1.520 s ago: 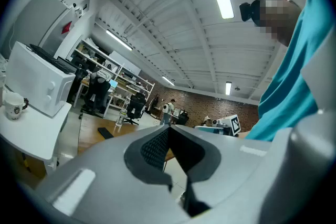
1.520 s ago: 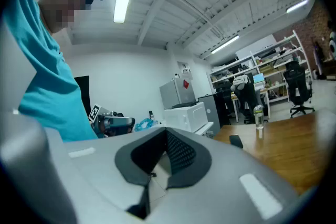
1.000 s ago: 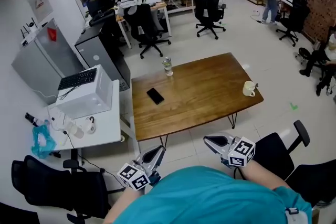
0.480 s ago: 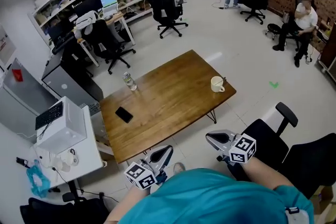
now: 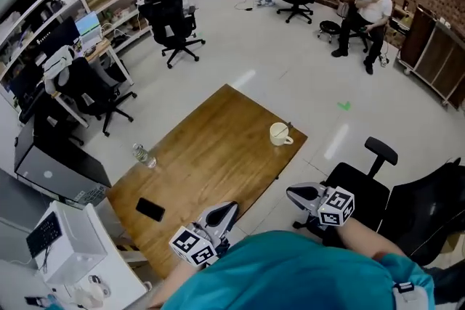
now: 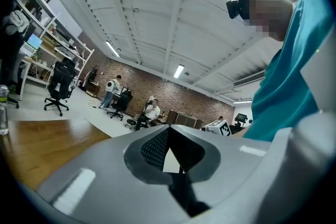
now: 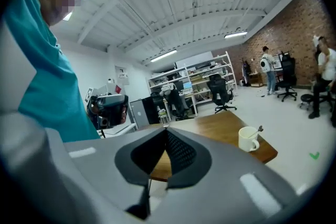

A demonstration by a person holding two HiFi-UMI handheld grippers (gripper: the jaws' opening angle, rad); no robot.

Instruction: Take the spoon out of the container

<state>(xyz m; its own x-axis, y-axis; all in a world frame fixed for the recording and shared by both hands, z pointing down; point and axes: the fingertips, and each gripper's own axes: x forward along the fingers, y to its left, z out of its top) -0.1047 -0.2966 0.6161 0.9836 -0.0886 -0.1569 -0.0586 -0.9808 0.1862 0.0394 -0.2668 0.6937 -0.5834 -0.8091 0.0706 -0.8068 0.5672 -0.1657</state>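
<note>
A white mug [image 5: 279, 133] stands near the right corner of the wooden table [image 5: 211, 163], and a spoon [image 5: 288, 125] leans in it with its handle sticking out. In the right gripper view the mug [image 7: 248, 139] and spoon [image 7: 259, 128] sit ahead and to the right, well beyond reach. My right gripper [image 5: 289, 192] is shut and empty, held close to my body off the table's near edge. My left gripper [image 5: 233, 205] is also shut and empty, low over the table's near edge. Their tips meet in both gripper views, left [image 6: 167, 129] and right [image 7: 166, 131].
A black phone [image 5: 150, 209] and a water bottle [image 5: 143, 155] lie on the table's left part. A black office chair [image 5: 363, 189] stands just right of my right gripper. A white desk [image 5: 65, 243] is at the lower left. Office chairs, shelves and people occupy the far floor.
The head view has swung round: the table and mug have shifted left and nearer in the picture. Both grippers keep the same place by my body and stay shut.
</note>
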